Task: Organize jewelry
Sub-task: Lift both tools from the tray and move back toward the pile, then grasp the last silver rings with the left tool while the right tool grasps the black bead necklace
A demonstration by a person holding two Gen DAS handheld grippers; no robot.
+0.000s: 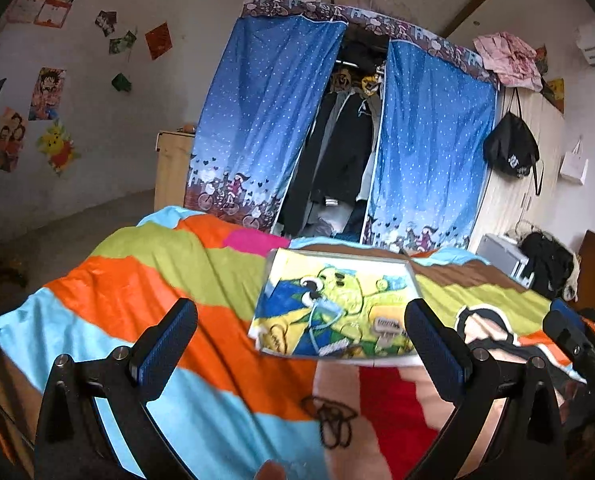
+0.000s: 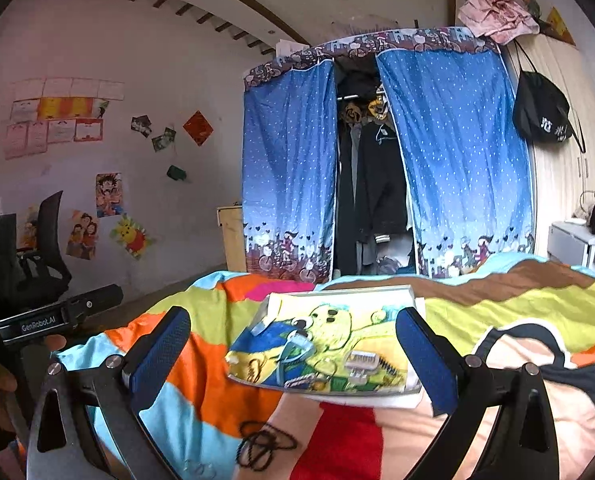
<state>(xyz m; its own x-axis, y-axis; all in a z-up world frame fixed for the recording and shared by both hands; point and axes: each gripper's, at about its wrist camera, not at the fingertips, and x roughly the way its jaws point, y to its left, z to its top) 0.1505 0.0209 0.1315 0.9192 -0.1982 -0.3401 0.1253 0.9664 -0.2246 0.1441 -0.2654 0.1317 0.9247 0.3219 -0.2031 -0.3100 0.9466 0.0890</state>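
blanket: broad bands of orange, lime green, sky blue, pink, brown, red and peach. clear box: sits over a cartoon print — yellow-green figure on blue and yellow. cord: black. gripper pads: dark blue, dotted texture, on black frames. wardrobe curtain: blue with white dots — brown bicycle border.

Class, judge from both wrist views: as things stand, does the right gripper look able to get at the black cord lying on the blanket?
Probably yes. The right gripper is open and the black cord lies uncovered on the blanket, nearer than the jewelry box; nothing sits between them.
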